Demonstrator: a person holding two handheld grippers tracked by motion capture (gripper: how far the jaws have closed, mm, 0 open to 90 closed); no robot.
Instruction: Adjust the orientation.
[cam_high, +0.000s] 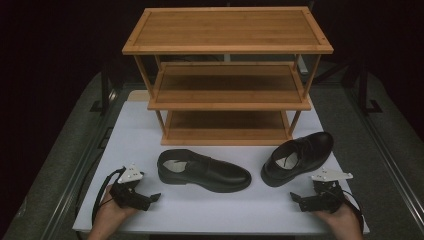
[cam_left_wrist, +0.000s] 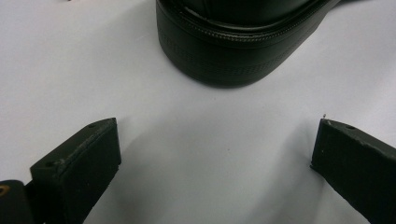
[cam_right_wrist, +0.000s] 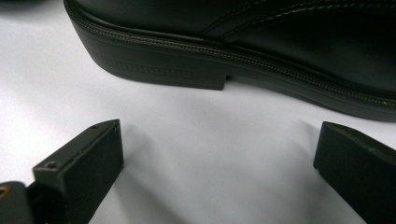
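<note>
Two black leather shoes lie on the white table top (cam_high: 210, 205). The left shoe (cam_high: 202, 171) points its toe to the right, and its rounded heel (cam_left_wrist: 233, 51) faces my left gripper (cam_high: 150, 199). That gripper (cam_left_wrist: 215, 154) rests low at the table's front left, open wide, with bare table between its jaws. The right shoe (cam_high: 297, 157) lies at an angle, toe toward the far right. Its heel block and sole (cam_right_wrist: 177, 65) stand just ahead of my right gripper (cam_right_wrist: 217, 154). This gripper (cam_high: 298, 201) sits at the front right, open and holding nothing.
A three-tier wooden shoe rack (cam_high: 227, 75) stands at the back of the table, its shelves bare. Dark floor and metal rails (cam_high: 385, 150) flank the table on both sides. A hand (cam_high: 107, 220) holds each gripper at the front edge.
</note>
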